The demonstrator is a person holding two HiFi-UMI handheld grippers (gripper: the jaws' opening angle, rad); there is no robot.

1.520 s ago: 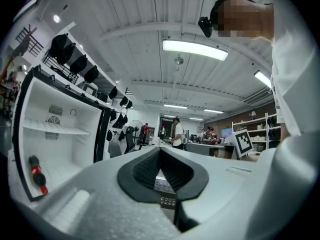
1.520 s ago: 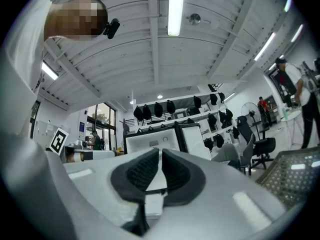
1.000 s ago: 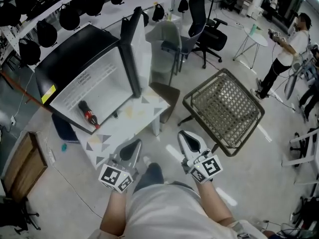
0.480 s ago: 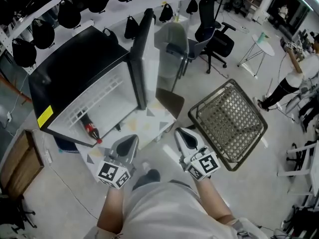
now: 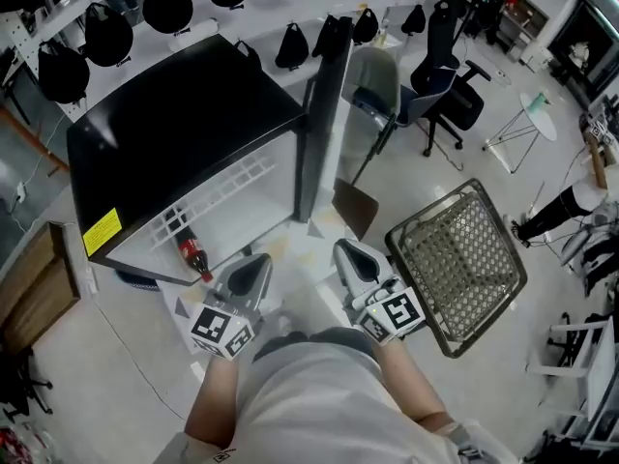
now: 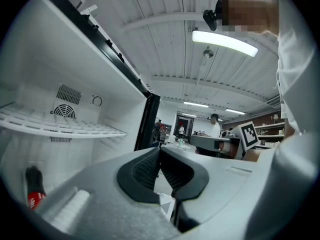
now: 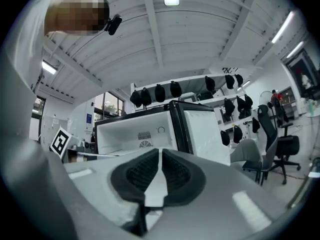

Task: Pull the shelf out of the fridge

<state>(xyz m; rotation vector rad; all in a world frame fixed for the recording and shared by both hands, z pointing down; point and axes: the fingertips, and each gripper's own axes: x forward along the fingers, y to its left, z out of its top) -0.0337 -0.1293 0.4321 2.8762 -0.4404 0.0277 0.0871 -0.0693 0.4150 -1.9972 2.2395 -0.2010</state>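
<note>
Both tools are held low in front of the open fridge (image 5: 174, 133), apart from it. The left gripper (image 5: 253, 271) is seen fully closed with nothing between its jaws; the right gripper (image 5: 350, 259) is likewise closed and empty. The white shelf (image 6: 60, 126) is seated inside the fridge, level, untouched. A bottle (image 5: 193, 256) is seen on the fridge floor under it. The door (image 5: 324, 114) is swung wide open. A wire basket (image 5: 459, 259) is tilted on the floor to the right.

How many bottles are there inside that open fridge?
1: a bottle on the floor of the fridge, at its left, below the shelf. Others could be hidden from the cameras.
</note>
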